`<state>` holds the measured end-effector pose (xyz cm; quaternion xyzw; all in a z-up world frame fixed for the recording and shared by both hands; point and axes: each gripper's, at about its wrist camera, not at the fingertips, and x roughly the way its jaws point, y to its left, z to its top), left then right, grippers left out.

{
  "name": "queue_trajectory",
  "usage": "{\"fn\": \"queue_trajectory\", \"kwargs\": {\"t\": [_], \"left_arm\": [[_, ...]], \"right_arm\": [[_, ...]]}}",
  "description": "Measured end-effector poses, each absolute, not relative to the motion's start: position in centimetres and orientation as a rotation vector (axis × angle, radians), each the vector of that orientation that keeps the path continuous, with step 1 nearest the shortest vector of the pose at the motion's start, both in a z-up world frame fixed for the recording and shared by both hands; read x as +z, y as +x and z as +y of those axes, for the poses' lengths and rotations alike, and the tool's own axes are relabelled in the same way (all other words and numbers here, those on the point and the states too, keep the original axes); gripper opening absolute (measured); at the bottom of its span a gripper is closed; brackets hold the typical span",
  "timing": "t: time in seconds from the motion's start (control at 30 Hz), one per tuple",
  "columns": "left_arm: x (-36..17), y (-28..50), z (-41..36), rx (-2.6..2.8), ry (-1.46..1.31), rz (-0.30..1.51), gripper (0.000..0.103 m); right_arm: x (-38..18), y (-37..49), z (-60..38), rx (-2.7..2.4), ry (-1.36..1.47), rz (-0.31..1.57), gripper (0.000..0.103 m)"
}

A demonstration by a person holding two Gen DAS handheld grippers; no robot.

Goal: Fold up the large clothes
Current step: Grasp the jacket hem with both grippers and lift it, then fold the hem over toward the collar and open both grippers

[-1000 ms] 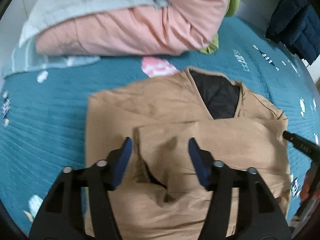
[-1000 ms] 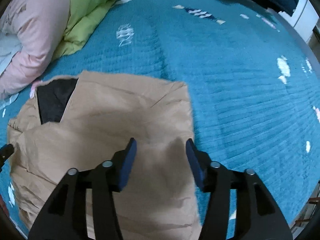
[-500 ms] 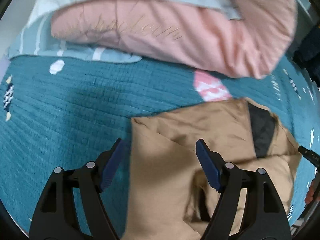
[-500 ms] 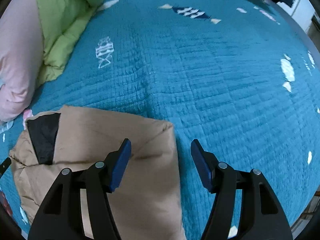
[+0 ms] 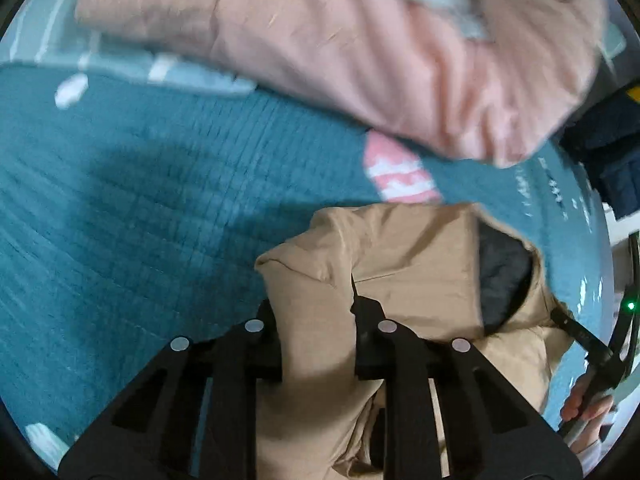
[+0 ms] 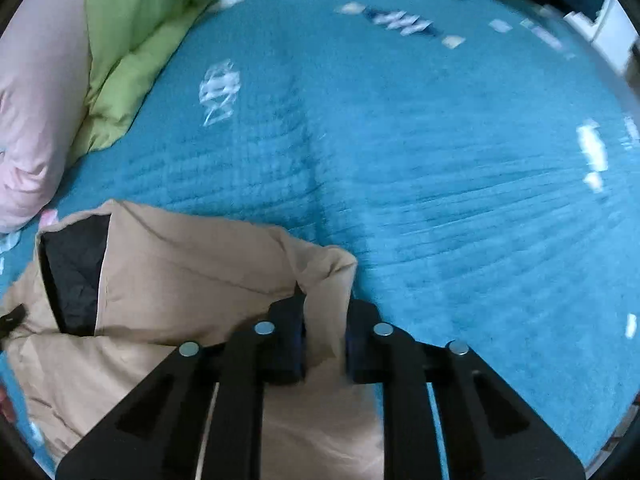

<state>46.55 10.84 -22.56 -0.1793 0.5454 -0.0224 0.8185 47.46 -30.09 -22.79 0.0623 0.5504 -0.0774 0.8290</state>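
A tan jacket (image 5: 408,264) with a black quilted lining (image 5: 502,280) lies partly folded on a teal quilted bedspread (image 5: 140,216). My left gripper (image 5: 316,312) is closing its jaws on the jacket's far left corner, and a thick bunch of tan cloth is squeezed between them. In the right wrist view my right gripper (image 6: 324,320) is shut on the jacket's (image 6: 192,272) far right corner, which puckers up between the pads. The lining (image 6: 76,272) shows at the left there. The other gripper's black tip (image 5: 580,336) and a hand (image 5: 580,400) appear at the left view's right edge.
A pink duvet (image 5: 360,48) with pale blue bedding (image 5: 120,60) is piled beyond the jacket; a green quilt (image 6: 136,40) lies beside it. Dark blue clothing (image 5: 616,148) sits at the far right. Bare bedspread (image 6: 440,160) stretches right of the jacket.
Both grippers went from open over the jacket to closed on its far corners. The left one shifted left to the jacket's edge; the cloth now bunches up at both corners.
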Motion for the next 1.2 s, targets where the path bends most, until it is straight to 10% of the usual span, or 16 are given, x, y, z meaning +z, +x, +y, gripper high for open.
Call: {"fn": "queue_trajectory", "kwargs": {"t": [0.63, 1.2], "left_arm": [[-7.0, 28.9, 8.7, -0.069, -0.251, 1.006, 0.019], [-15.9, 10.7, 8.2, -0.132, -0.201, 1.141, 0.021]], "right_arm": [[-7.2, 28.3, -27.6, -0.152, 0.002, 0.926, 0.01], [-16.2, 11.5, -27.8, -0.124, -0.092, 1.105, 0.014]]}}
